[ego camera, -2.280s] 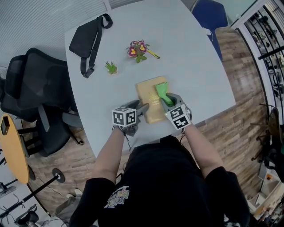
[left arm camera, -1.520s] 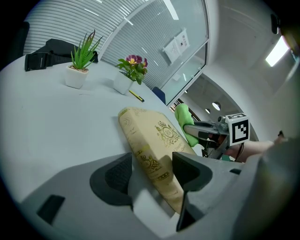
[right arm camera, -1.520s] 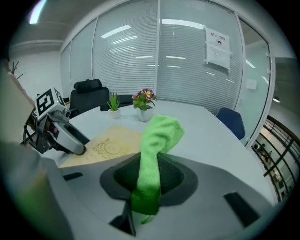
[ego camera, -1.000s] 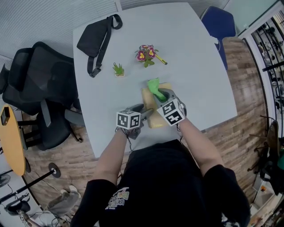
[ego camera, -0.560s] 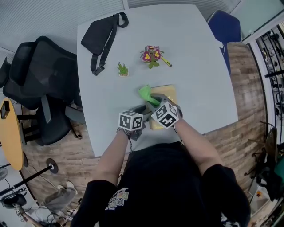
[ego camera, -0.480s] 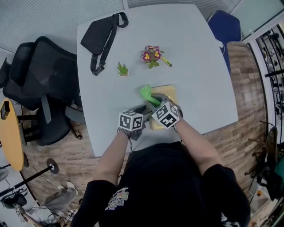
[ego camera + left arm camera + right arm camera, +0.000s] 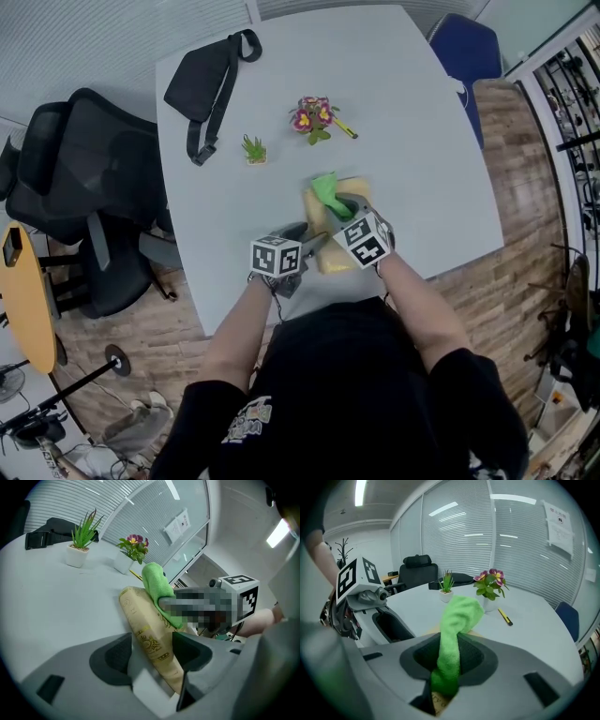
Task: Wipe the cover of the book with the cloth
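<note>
Nearest me, at the front edge of the counter [image 7: 403,122], the left gripper [image 7: 307,240] has its jaws closed on the near left corner of the book [image 7: 316,211]. The left gripper view shows the tan spine edge [image 7: 145,630] wedged between the two pads, which I read as a steadying hold.

Just to its right, the right gripper [image 7: 342,208] sits over the cover with its jaws pinched on the green cloth [image 7: 326,187]. In the right gripper view the cloth [image 7: 457,616] rises out of the clamp as a bunched strip, and its loose end flops forward over the far part of the book.

I judge the wipe to be under way, not finished. The cloth lies on the cover's far left portion, while the near and right stretches of cover lie under the gripper or beyond the cloth. I see no dust or marks on the tan surface, so I cannot tell how much has been cleaned. What I take to be left is drawing the cloth across the rest of the cover and then lifting off.

Farther back on the counter stand a small green plant [image 7: 252,148] and a flowering plant [image 7: 309,115], well apart from the book. A black bag [image 7: 202,80] lies by the far left corner.
</note>
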The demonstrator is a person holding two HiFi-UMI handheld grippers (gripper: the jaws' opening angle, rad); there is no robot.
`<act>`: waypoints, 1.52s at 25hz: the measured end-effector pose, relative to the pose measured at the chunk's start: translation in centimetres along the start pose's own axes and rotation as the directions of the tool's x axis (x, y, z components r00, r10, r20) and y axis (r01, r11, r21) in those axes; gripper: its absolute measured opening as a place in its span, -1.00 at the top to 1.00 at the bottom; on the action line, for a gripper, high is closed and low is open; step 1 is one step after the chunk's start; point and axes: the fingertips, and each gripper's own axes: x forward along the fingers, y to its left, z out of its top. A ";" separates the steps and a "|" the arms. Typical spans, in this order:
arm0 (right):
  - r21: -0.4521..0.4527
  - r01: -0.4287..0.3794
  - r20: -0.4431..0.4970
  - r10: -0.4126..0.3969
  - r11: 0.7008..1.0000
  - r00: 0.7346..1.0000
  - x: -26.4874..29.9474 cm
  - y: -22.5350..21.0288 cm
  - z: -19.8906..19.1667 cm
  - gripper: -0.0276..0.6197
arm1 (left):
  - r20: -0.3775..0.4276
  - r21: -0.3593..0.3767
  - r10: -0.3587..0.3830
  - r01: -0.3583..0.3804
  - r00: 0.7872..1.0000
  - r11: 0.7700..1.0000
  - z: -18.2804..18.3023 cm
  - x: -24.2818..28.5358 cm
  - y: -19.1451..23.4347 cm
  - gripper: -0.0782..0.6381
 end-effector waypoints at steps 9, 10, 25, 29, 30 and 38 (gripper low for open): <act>0.130 0.118 0.004 -0.120 0.984 0.993 -2.4 -4.5 -2.8 0.61 | -0.002 -0.002 -0.003 0.003 1.000 1.000 0.1 -0.1 0.1 0.03; 0.144 0.131 0.003 -0.133 0.981 0.991 -2.7 -5.0 -3.2 0.61 | -0.002 -0.002 -0.004 0.004 1.000 1.000 0.1 -0.1 0.1 0.03; 0.232 0.282 -0.029 -0.283 0.931 0.959 -5.3 -9.9 -4.8 0.61 | -0.008 -0.007 -0.005 0.005 1.000 1.000 0.0 0.0 0.1 0.03; 0.154 0.232 0.023 -0.238 0.960 0.971 -4.2 -8.2 -1.4 0.61 | -0.008 -0.008 -0.006 0.006 1.000 1.000 0.0 0.0 0.0 0.03; 0.130 0.212 0.030 -0.217 0.969 0.976 -3.7 -7.6 -0.6 0.61 | -0.008 -0.008 -0.005 0.005 1.000 1.000 0.0 0.0 0.0 0.03; -0.025 0.035 0.030 -0.034 0.999 0.999 0.4 -1.8 3.6 0.61 | -0.006 -0.006 -0.001 0.001 1.000 1.000 0.1 0.0 0.0 0.03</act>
